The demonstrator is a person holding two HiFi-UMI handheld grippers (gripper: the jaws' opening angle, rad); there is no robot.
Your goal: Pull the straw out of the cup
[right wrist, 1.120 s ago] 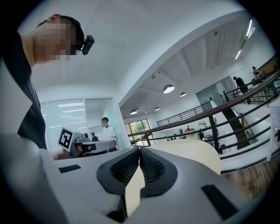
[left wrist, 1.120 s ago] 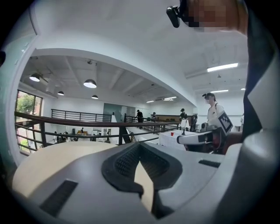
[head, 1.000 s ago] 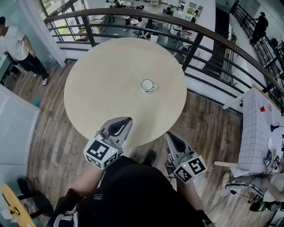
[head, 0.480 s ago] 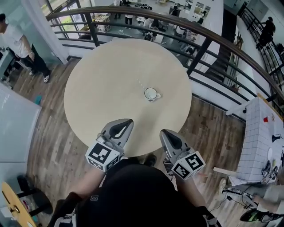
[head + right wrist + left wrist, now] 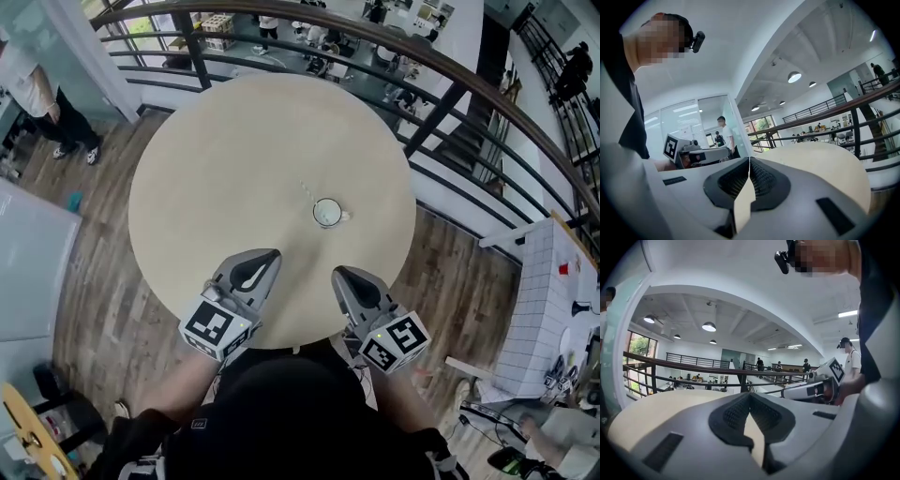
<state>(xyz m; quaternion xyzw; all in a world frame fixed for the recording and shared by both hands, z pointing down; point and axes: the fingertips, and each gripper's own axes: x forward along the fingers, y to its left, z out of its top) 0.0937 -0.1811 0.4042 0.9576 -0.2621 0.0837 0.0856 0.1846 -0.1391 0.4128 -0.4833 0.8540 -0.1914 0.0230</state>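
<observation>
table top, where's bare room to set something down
The round table is bare across its whole left half and the far side by the railing. Only the cup with its straw stands right of centre. The near edge is crowded by the left gripper and right gripper.

**A:** What do you count on your feed?
**B:** I make it one round table (image 5: 216, 169), one cup (image 5: 327, 213) and one straw (image 5: 307, 189).
**A:** And grippers?
**B:** Two from where I sit: one left gripper (image 5: 270, 253), one right gripper (image 5: 339, 274).
**A:** Anything else?
**B:** One curved railing (image 5: 446, 103) past the table; the people beyond it I can't count reliably.
</observation>
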